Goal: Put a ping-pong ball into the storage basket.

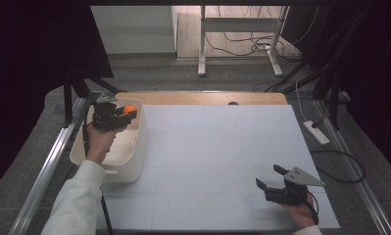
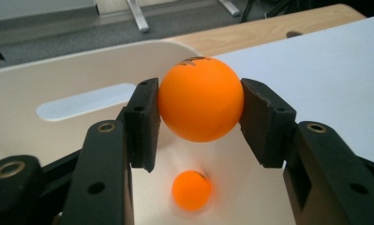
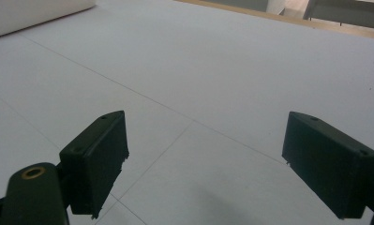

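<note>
- Left gripper (image 2: 201, 101) was closed on an orange ball (image 2: 201, 99), one pad each side, pinching it at about its widest part. In the high view it hung over the far end of the white bin (image 1: 139, 147), at the table's left edge.
- A 2nd orange ball (image 2: 191, 190) lay on the bin floor, right below the held one and apart from it. It looked a bit blurred, so poss. rolling; couldn't say for sure.
- Right gripper (image 1: 274, 182) sat low at the near right of the white table top (image 1: 222, 147), jaws wide apart w/ nothing between them, well away from the bin.
- Risk 1: smooth round ball, only 2 small contact patches. Any slack in the squeeze or a tilt of the hand and it'd prob. squirt out. Over the bin that's harmless; over the rim or the table it'd bounce and roll off.
- Risk 2: if dropped from that height, the light ball could bounce off the bin floor or off the 2nd ball and hop out over the wall.
- Risk 3: squeezing harder to be safe could dent a thin-shelled ball.
- Writing: dark print at the top of the held ball, cut off by the curve; not readable. A dark speck on the 2nd ball too, too blurred to read. No other labels I could make out.
</note>
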The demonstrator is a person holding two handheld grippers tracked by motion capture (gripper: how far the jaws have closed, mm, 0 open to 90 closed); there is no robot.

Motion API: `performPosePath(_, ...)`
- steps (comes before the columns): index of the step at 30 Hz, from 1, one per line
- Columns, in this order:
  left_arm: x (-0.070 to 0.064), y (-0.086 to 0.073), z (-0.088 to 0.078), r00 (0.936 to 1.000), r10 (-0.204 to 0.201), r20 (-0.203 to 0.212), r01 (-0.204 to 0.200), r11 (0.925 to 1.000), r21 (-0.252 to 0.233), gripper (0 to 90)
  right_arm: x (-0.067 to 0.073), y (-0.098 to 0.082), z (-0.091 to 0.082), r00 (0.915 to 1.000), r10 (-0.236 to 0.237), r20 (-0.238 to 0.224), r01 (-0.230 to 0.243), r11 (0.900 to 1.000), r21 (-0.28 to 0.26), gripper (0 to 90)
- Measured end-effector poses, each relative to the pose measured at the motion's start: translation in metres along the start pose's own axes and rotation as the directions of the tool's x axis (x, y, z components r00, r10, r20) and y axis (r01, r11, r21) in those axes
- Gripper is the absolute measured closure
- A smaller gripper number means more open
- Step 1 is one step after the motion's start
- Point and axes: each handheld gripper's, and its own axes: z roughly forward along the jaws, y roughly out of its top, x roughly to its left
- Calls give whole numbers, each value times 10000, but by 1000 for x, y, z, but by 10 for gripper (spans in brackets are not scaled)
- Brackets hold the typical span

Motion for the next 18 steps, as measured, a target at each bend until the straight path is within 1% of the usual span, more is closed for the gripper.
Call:
performPosePath(1, 0, 0, 0, 10000, 0, 0, 0, 10000, 0, 508, 0, 0, 0, 10000, 0, 0, 0, 10000, 0, 147)
performPosePath(3, 2, 0, 4, 9998, -85, -200, 92, 9995, 315, 507, 0, 0, 0, 10000, 5, -5, -5, 10000, -3, 147)
performPosePath(6, 4, -1, 6, 9992, -247, -302, 266, 9978, 613, 507, 0, 0, 0, 10000, 2, -7, -2, 10000, -2, 147)
performPosePath(9, 6, -1, 7, 9990, -295, -339, 319, 9966, 754, 506, 0, 0, 0, 10000, -4, -9, 4, 10000, 1, 147)
performPosePath(11, 7, -1, 8, 9987, -355, -364, 382, 9963, 773, 506, 0, 0, 0, 10000, -6, -8, 6, 10000, 1, 147)
performPosePath(18, 8, -1, 7, 9989, -335, -328, 359, 9963, 778, 504, -1, 0, 0, 10000, 13, 19, -13, 10000, -7, 147)
